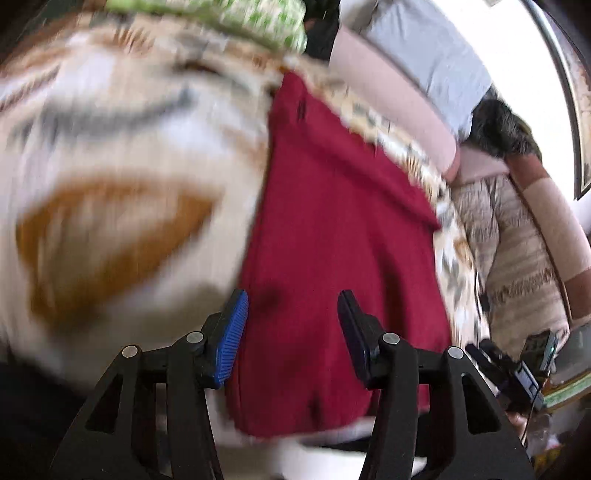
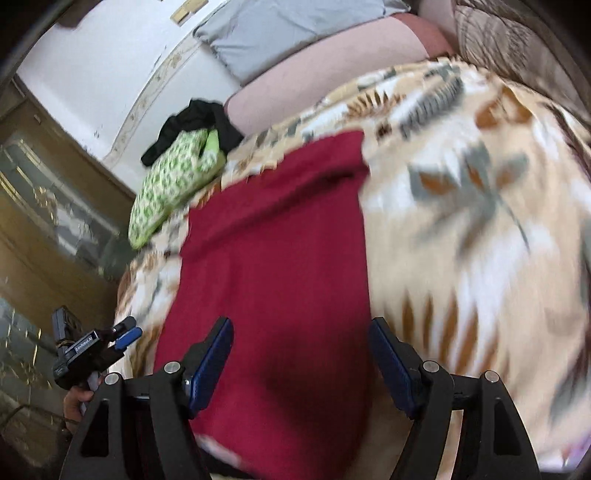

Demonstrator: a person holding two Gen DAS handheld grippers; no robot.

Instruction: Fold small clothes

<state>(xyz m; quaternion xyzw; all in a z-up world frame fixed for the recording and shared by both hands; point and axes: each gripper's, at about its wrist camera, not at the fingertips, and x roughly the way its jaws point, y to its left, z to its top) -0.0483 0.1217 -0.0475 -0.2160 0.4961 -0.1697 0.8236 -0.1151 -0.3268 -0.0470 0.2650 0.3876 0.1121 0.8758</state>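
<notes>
Bed and blanket. A bed covered by a cream blanket point(image 2: 461, 206) with brown and grey leaf motifs fills both views; much of it is motion-blurred. No container shows in either view — the clothes lie straight on the blanket.

Pillows. A grey pillow point(image 2: 295, 33) and a pale pink bolster point(image 2: 325, 70) lie at the far end of the bed, against a white wall.

Task garment. A dark red garment point(image 1: 332, 240) lies flat on the blanket as a long folded strip. Its long axis runs away from both cameras toward the pillows, and a fold crosses its far end. In the left wrist view its near edge is rounded and sits low between the fingers.

Other clothes. A green-and-white patterned cloth point(image 2: 173, 181) and a black cloth point(image 2: 192, 122) lie bunched near the far corner of the bed, apart from the red strip.

Grippers. The left gripper point(image 1: 293, 325) hovers over the near part of the garment, jaws spread, blue pads clear of the cloth. The right gripper point(image 2: 301, 354) likewise hangs above the red fabric with jaws spread wider, pinching nothing.

View differences. Only the right wrist view shows a wooden cabinet point(image 2: 55, 206) beside the bed and, at lower left, the left gripper seen from the side — with part of a hand point(image 2: 75, 400) on its grip. Only the left wrist view shows a quilted beige cover point(image 1: 513, 236) and a dark furry item point(image 1: 498, 125) at the right.
</notes>
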